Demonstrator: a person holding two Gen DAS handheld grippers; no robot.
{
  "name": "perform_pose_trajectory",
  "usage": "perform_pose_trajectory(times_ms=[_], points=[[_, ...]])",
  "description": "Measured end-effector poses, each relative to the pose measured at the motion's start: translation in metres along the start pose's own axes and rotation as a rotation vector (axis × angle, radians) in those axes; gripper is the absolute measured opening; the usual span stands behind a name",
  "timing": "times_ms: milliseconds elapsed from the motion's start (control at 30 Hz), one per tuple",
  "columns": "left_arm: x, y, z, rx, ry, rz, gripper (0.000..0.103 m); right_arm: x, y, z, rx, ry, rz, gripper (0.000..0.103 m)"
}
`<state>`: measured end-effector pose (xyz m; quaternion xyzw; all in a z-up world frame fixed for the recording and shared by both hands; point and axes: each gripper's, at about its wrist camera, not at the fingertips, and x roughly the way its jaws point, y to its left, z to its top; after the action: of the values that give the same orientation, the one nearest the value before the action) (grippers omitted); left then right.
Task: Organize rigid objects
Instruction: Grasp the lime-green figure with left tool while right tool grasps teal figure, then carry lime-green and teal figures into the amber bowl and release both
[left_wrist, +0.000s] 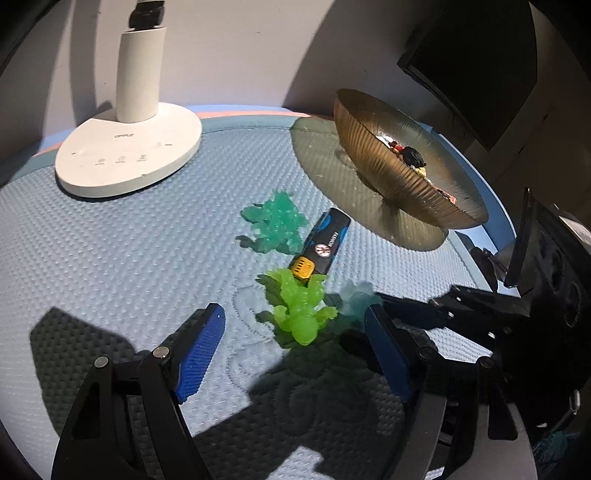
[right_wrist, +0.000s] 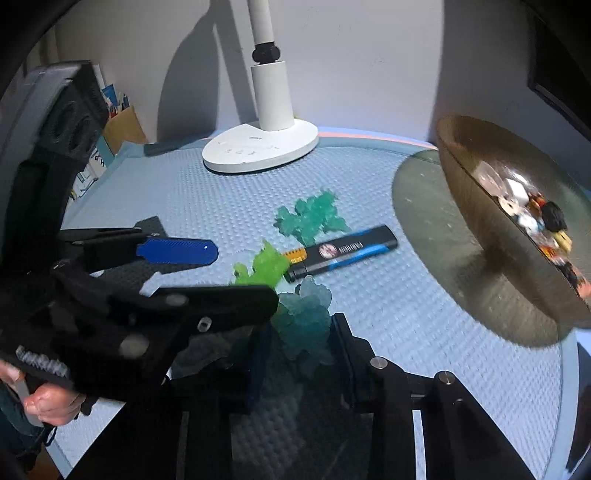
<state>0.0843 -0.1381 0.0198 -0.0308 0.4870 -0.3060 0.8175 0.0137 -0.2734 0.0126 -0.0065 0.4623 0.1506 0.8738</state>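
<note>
Here's the left claw (left_wrist: 295, 341), blue pads (left_wrist: 201, 354) spread wide, gripping nothing, hovering over the quilted blue desk (left_wrist: 110, 258) with the bright green figure (left_wrist: 297, 308) lying right in the gap between its fingertips. At the figure's twelve o'clock, and touching it, lies the black-and-blue lighter (left_wrist: 325, 245) with its yellow end pointed at the figure. At the lighter's ten o'clock, just beside it, sits the teal figure (left_wrist: 275, 225).

Over on the right wrist view, the right claw (right_wrist: 301, 354) stands low around the pale blue figure (right_wrist: 306, 321), one finger either side, close against it. The picture is blurred there, so I cannot tell whether the pads are actually pinching it. From the left wrist view that same pale blue figure (left_wrist: 354, 295) shows at the green one's three o'clock, just beside it, partly hidden behind the left claw's right finger.

The ribbed golden bowl (left_wrist: 369, 158) stands at two o'clock on the desk, well apart from the cluster, with several small toys (left_wrist: 410, 157) inside; too blurred to name. The white lamp base (left_wrist: 129, 158) sits at eleven o'clock near the wall. A bare hand (right_wrist: 51, 404) grips the left tool's handle at the right view's lower left.
</note>
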Motion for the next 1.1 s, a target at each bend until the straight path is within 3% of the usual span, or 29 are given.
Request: perform_pose_trajectory(times_ms=[133, 200, 233, 267, 300, 633, 667, 767, 933, 1000, 1067, 1100], points=[[0.009, -0.011, 0.002, 0.027, 0.005, 0.009, 0.073, -0.021, -0.009, -0.021, 0.030, 0.000, -0.023, 0.032], [0.015, -0.016, 0.003, 0.052, 0.005, 0.043, 0.063, -0.031, -0.017, -0.030, 0.060, -0.001, -0.022, 0.032], [0.016, -0.020, 0.003, 0.069, -0.006, 0.078, 0.053, -0.036, -0.021, -0.034, 0.082, -0.003, -0.021, 0.032], [0.017, -0.022, 0.003, 0.079, -0.008, 0.094, 0.036, -0.040, -0.025, -0.037, 0.101, -0.004, -0.021, 0.032], [0.017, -0.024, 0.003, 0.084, -0.007, 0.106, 0.030, -0.043, -0.029, -0.040, 0.115, -0.006, -0.022, 0.032], [-0.030, -0.020, -0.035, 0.048, -0.061, 0.112, 0.031, -0.049, -0.028, -0.065, 0.127, 0.021, 0.001, 0.033], [-0.033, -0.018, -0.039, 0.042, -0.062, 0.111, 0.031, -0.050, -0.027, -0.068, 0.127, 0.024, -0.001, 0.035], [-0.043, -0.012, -0.050, 0.014, -0.067, 0.105, 0.031, -0.055, -0.027, -0.073, 0.145, 0.011, 0.031, 0.061], [-0.049, -0.010, -0.056, 0.001, -0.066, 0.092, 0.031, -0.050, -0.023, -0.068, 0.160, 0.017, -0.033, 0.062], [-0.050, -0.016, -0.055, 0.011, -0.071, 0.096, 0.031, -0.048, -0.021, -0.066, 0.178, 0.008, -0.070, 0.059], [-0.053, -0.021, -0.054, 0.024, -0.080, 0.094, 0.031, -0.047, -0.017, -0.064, 0.167, 0.006, -0.104, 0.036], [-0.054, -0.025, -0.052, 0.032, -0.086, 0.093, 0.031, -0.046, -0.015, -0.064, 0.154, 0.010, -0.132, 0.032]])
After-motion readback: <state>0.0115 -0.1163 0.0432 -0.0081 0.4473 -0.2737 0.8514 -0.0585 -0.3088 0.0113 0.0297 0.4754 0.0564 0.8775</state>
